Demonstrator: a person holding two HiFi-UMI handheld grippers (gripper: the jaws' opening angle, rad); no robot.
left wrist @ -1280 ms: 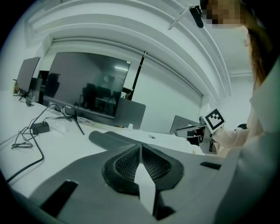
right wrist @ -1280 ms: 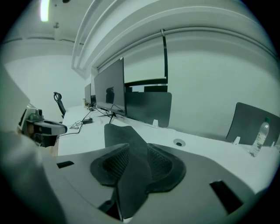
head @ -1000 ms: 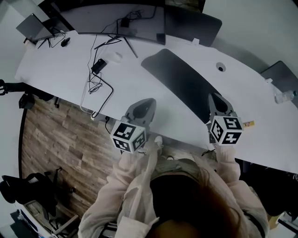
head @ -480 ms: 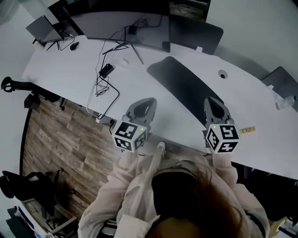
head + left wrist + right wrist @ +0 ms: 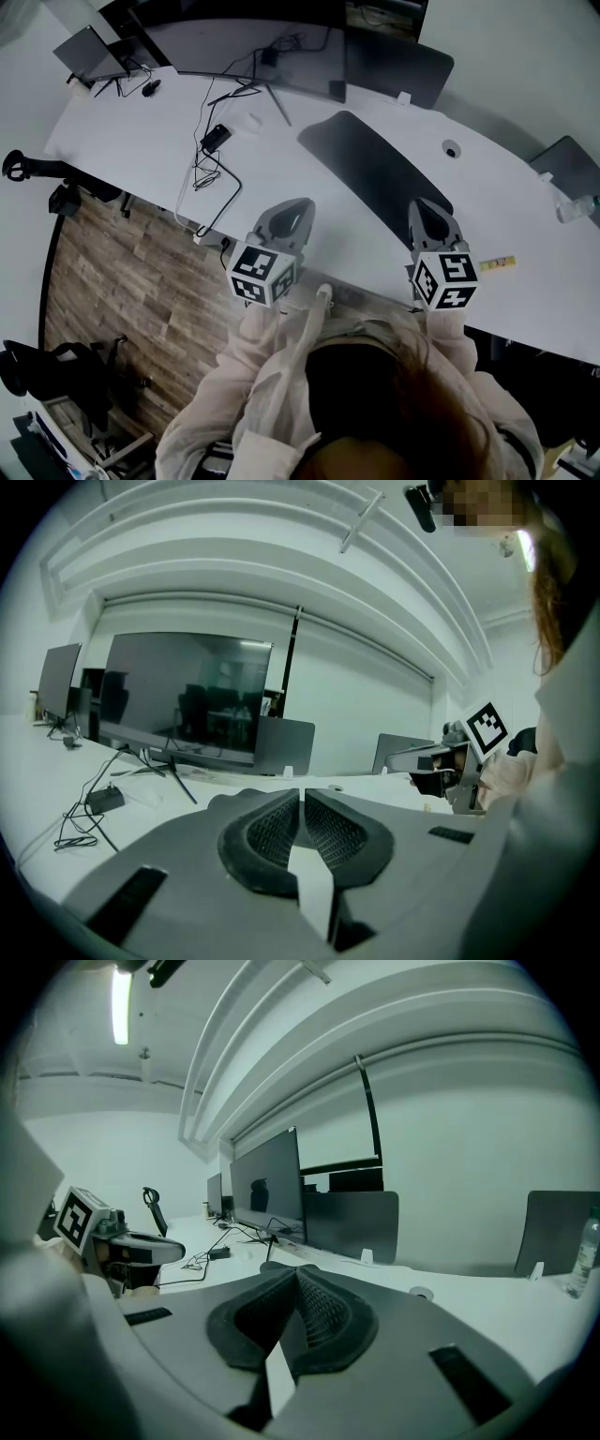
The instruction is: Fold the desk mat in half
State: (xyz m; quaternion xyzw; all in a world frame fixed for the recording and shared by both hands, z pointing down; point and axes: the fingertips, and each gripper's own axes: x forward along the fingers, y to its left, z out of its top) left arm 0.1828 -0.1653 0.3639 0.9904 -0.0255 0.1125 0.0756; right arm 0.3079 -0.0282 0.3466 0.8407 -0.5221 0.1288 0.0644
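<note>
desk mat (image 5: 373, 176) lies slantwise on the desk (image 5: 141, 122), a narrow dark strip, maybe doubled | my left tongs (image 5: 300, 203) and right tongs (image 5: 427, 203) hover at the near edge, pinched closed, empty, so nothing drags it

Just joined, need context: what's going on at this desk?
A person at the desk holds a gripper in each hand. The dark mat lies flat on it. The right gripper is at the mat's near end, the left gripper off to the side. Both pairs of jaws are together, nothing between them.
</note>
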